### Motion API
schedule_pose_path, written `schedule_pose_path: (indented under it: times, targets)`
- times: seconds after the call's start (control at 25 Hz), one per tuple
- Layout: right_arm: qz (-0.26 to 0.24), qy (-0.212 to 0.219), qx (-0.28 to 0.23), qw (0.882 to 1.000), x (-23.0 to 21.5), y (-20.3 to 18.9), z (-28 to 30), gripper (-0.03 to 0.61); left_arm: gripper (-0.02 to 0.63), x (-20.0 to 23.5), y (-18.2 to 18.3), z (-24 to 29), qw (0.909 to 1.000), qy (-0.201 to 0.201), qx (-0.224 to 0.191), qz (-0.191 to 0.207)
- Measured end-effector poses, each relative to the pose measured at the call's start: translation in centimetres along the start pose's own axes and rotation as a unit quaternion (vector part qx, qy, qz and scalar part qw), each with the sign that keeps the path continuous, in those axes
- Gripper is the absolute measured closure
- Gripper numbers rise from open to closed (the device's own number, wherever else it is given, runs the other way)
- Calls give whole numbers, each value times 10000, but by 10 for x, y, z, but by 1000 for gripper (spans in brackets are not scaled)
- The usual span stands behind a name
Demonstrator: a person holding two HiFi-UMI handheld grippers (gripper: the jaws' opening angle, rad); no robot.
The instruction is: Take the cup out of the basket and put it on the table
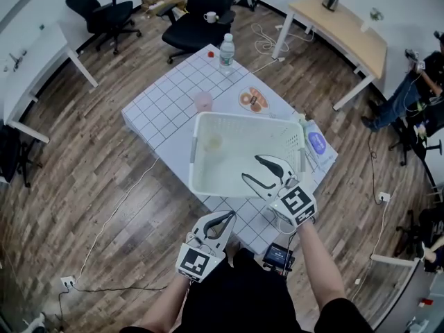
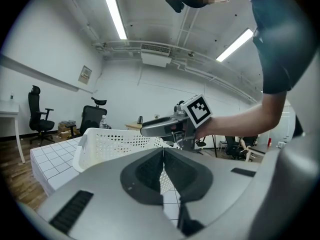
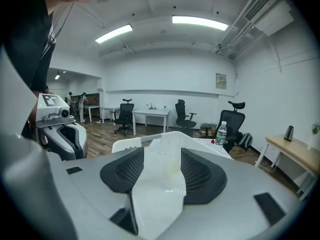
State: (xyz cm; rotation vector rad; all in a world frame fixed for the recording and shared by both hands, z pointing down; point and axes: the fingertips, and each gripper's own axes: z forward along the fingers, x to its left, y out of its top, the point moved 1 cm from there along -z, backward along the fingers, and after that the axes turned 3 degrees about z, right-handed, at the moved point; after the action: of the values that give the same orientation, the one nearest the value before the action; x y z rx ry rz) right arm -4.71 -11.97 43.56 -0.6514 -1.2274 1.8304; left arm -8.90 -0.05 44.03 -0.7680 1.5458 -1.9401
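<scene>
- Only the head view takes in the whole layout: the table (image 1: 166, 106) under its white grid cloth, the white basket (image 1: 243, 118) standing on it, and the cup (image 1: 214, 142) inside.
- The left gripper view meets the basket from the side. It shows the perforated wall with the right gripper (image 1: 250, 166) above the rim, and the wall hides the cup there.
- The right gripper view looks between that gripper's own jaws into the basket, where the cup is only a faint yellowish patch farther in.
- The basket holds the pale cup on its floor, close to the left wall in the head view and toward the far side.
- On the cloth beyond the basket are a pink cup (image 1: 203, 101), a plate (image 1: 253, 99) of food and a water bottle (image 1: 226, 53).
- The pale cup seems to stand upright, mouth up and long axis vertical, though it is too small to be sure.
- The right gripper's jaws are spread with nothing between the pads. It hangs over the basket's near right part, well apart from the cup.
- The left gripper (image 1: 231, 215) has its jaws pressed together on nothing, at the table's near edge outside the basket.
</scene>
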Motion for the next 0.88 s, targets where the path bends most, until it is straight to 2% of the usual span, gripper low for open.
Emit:
schedule_pose_path:
  times: [0.24, 0.52, 0.88]
  targets:
    - [-263, 244, 304, 9989, -8, -2, 36, 304, 603, 4, -4, -6, 10000, 20, 83, -14]
    - [-615, 478, 734, 9943, -12, -14, 70, 295, 603, 9, -1, -12, 9999, 66, -72, -68]
    - [-1190, 706, 1326, 9815, -4, -43, 110, 295, 603, 11, -8, -20, 9999, 30, 25, -103]
